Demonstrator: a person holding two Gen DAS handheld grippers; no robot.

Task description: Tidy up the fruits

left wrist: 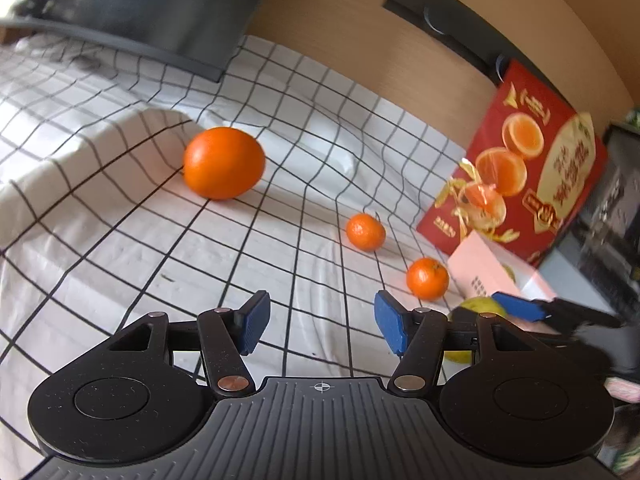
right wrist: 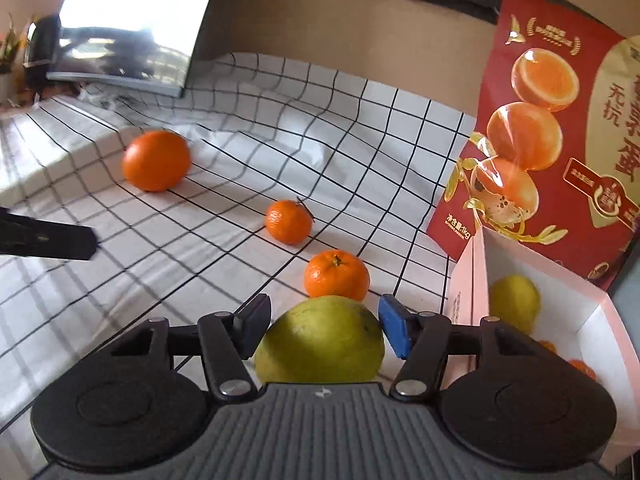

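Left claw [left wrist: 322,326] points toward twelve o'clock, jaws spread wide, nothing between. Right claw [right wrist: 322,330] pads flank a yellow-green fruit [right wrist: 320,340], touching both its sides.

Black tool [left wrist: 322,326], seemingly blue pads [left wrist: 255,322]

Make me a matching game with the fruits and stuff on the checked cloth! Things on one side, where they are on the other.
Things:
1. green fruit
2. big orange
3. yellow fruit
4. red bag

Places:
A. inside the pink box
B. standing behind the pink box
C. between the right gripper's fingers
D. far off on the checked cloth, near a raised fold

Pairs: 1-C, 2-D, 3-A, 4-B
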